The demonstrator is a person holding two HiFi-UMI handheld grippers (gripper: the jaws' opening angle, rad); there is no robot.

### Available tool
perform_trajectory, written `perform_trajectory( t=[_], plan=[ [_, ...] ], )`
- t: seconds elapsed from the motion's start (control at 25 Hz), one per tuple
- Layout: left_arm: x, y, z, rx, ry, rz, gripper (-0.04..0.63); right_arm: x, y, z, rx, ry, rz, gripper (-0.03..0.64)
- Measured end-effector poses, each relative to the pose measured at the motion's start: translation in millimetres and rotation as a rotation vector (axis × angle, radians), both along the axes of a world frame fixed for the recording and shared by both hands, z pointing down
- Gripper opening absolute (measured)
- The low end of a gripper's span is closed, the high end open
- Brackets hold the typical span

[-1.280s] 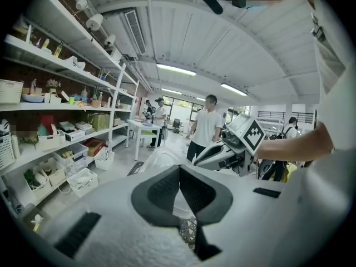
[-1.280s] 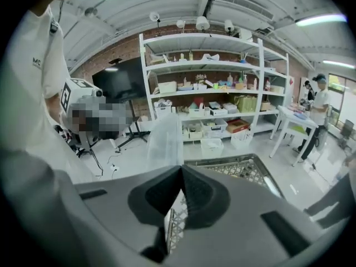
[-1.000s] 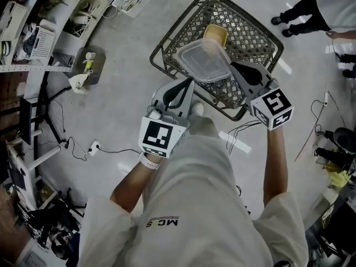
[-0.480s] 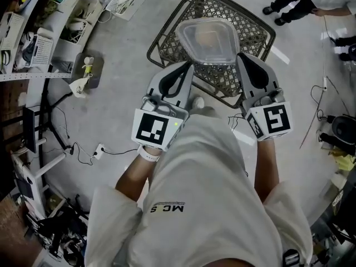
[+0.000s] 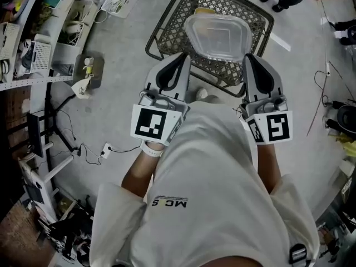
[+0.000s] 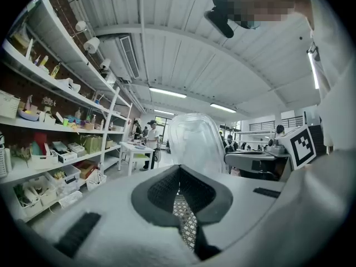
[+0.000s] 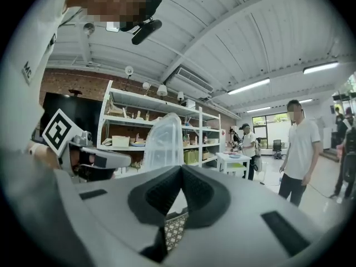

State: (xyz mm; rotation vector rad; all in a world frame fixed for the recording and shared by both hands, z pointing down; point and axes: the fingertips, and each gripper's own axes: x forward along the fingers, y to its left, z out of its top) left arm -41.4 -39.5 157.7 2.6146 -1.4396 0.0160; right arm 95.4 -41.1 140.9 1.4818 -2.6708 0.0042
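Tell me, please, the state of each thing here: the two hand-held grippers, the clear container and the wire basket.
left hand-held gripper: shut on the left edge of the clear container.
right hand-held gripper: shut on the right edge of the same container.
clear container: held in the air over the wire basket, looks empty.
wire basket: stands on the floor, open at the top, with a yellow item inside, mostly hidden.

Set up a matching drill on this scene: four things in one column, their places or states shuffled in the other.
1. clear container
2. wire basket
3. left gripper
4. white table

a. standing on the floor
b. in the far background
c. lifted above the basket
d. shut on the container's rim

Pairs: 1-c; 2-a; 3-d; 4-b
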Motion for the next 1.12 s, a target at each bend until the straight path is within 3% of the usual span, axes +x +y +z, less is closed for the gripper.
perform_trajectory(
  t=[1.12],
  plan=[
    [4, 0, 10, -0.049, -0.007, 0.003, 0.025, 5, 0, 17, -0.026, -0.015, 0.045, 0.018]
  ],
)
